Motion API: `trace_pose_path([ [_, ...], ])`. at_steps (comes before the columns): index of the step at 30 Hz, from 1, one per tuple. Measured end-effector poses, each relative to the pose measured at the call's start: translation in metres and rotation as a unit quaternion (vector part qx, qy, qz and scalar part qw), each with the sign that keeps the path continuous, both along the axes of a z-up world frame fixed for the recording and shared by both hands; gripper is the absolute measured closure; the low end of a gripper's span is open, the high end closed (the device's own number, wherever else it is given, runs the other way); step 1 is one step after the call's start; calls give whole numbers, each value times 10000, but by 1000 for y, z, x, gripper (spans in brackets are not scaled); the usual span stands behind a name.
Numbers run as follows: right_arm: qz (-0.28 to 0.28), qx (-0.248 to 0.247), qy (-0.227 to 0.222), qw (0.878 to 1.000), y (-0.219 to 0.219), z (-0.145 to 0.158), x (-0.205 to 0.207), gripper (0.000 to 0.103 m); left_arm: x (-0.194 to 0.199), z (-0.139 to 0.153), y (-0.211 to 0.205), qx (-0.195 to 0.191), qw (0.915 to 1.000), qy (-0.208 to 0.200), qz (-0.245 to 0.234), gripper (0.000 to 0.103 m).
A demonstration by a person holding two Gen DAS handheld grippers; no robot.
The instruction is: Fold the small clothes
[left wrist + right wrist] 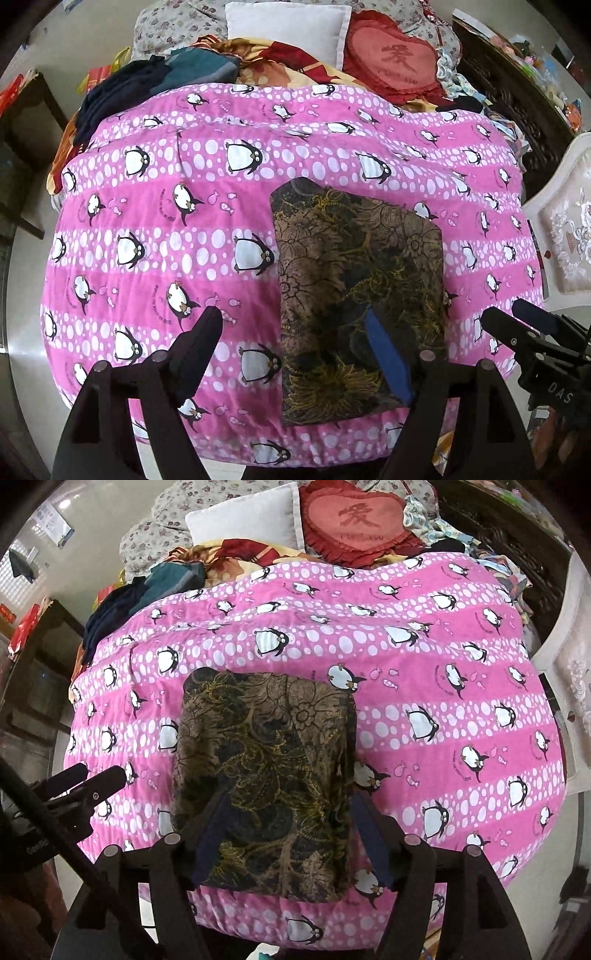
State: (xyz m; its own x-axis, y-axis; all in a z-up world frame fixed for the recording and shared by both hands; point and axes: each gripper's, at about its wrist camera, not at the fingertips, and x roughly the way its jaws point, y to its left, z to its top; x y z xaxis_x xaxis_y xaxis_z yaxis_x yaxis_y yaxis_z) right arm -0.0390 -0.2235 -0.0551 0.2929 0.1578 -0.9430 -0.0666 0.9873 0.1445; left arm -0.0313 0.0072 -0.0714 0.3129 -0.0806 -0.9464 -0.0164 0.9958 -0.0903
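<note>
Left gripper (295,328): fingers spread wide, holding nothing, above the quilt's near edge. Right gripper (288,805): fingers spread, straddling the garment's near end, not pinching. Folded brown floral garment (266,760): flat on the pink penguin quilt (424,701). Beyond: dark clothes pile (122,88), white pillow (288,26), red heart cushion (395,55).

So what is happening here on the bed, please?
A person with two handheld grippers is folding small clothes. A dark garment with a gold floral print lies folded into a rectangle on the pink penguin quilt. The left gripper and the right gripper are both open and hold nothing.
</note>
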Motion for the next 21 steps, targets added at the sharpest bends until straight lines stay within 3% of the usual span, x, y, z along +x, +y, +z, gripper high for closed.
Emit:
trace_pose_path([
  [21,-5,91,180,9998,8,-8,6,28,3,-6,5,96,9999,121,33,25],
])
